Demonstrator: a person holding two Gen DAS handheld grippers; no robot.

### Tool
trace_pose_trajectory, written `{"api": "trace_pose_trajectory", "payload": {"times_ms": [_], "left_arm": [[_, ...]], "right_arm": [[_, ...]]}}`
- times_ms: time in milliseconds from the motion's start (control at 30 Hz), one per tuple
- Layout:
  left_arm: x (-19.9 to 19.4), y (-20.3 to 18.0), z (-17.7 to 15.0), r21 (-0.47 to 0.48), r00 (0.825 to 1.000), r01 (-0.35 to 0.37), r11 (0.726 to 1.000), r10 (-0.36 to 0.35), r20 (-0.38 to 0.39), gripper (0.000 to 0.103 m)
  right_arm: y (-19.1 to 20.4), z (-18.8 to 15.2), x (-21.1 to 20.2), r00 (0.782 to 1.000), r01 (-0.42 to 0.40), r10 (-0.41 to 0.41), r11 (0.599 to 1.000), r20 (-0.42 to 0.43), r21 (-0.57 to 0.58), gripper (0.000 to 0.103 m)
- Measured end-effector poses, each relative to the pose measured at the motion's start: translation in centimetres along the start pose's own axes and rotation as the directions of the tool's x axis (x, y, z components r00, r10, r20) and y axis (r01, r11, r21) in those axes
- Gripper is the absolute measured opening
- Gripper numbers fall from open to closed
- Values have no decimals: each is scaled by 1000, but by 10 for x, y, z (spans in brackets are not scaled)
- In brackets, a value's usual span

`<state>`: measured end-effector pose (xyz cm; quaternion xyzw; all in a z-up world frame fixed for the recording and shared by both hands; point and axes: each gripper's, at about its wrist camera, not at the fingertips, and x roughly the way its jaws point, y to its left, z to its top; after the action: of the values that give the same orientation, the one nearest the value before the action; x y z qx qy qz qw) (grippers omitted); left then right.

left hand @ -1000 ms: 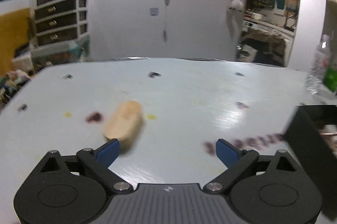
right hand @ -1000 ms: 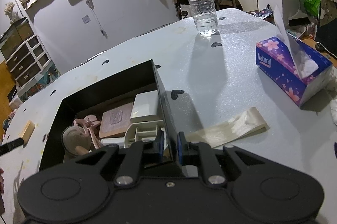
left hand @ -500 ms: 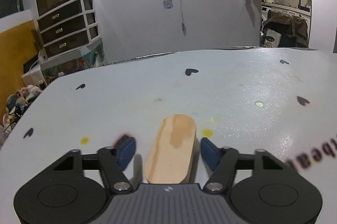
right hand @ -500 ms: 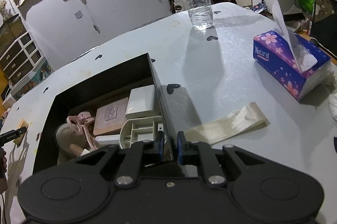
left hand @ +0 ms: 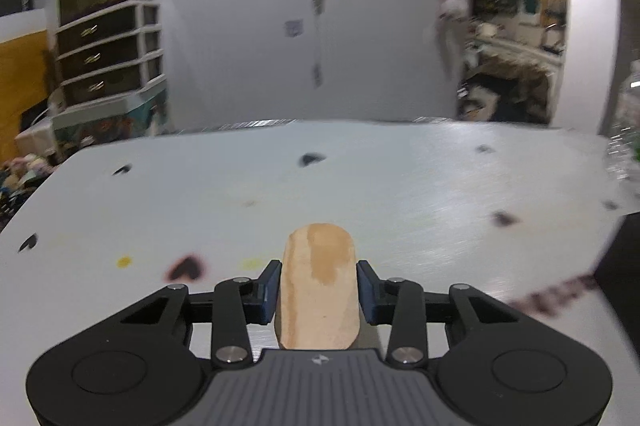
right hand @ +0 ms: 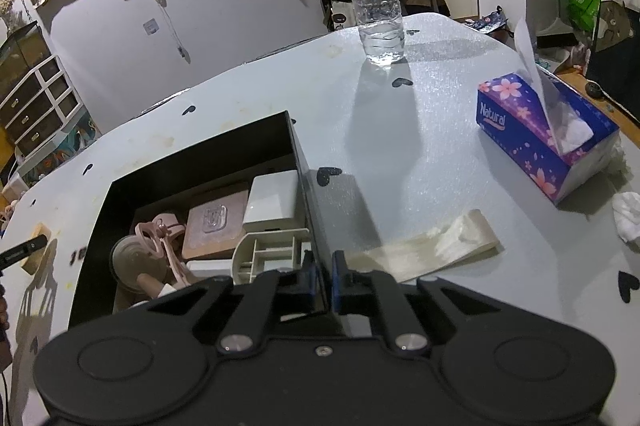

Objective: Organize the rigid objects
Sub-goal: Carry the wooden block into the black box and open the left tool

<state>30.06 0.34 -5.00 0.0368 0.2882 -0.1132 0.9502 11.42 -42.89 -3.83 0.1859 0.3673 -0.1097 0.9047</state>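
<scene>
A pale, flat wooden block with a rounded end (left hand: pixel 318 282) sits between the closing left claw (left hand: pixel 317 286), blue pads touching its sides. The right claw (right hand: pixel 320 276) is clamped on the black box's wall (right hand: pixel 306 193).

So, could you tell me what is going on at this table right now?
A person is tidying rigid items into a black box. The left gripper is closing its jaws around a rounded wooden block on the white table. The right gripper is clamped on the box's side wall, steadying it.
</scene>
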Motion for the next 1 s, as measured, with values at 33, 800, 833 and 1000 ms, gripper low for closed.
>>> {"api": "trace_pose_trajectory", "payload": {"times_ms": [33,800,833,1000], "left_arm": [[-8,-6,2,-2,999,32,999,-32,13,40],[-64,-237,16,397,724,667,630,-673,-148,40],[-63,-244,13,413,720,671,616,-674,-165,40],[-54,-270,5,463,698,696,548,-669,-257,40]], "right_arm": [[0,0,0,1000,1,-1,1000,0,-1,8],[-9,-1,0,998,-59,59,998,4,10,9],[-10,-1,0,998,-62,62,998,5,10,9],[-13,-1,1,997,-81,81,997,6,17,10]]}}
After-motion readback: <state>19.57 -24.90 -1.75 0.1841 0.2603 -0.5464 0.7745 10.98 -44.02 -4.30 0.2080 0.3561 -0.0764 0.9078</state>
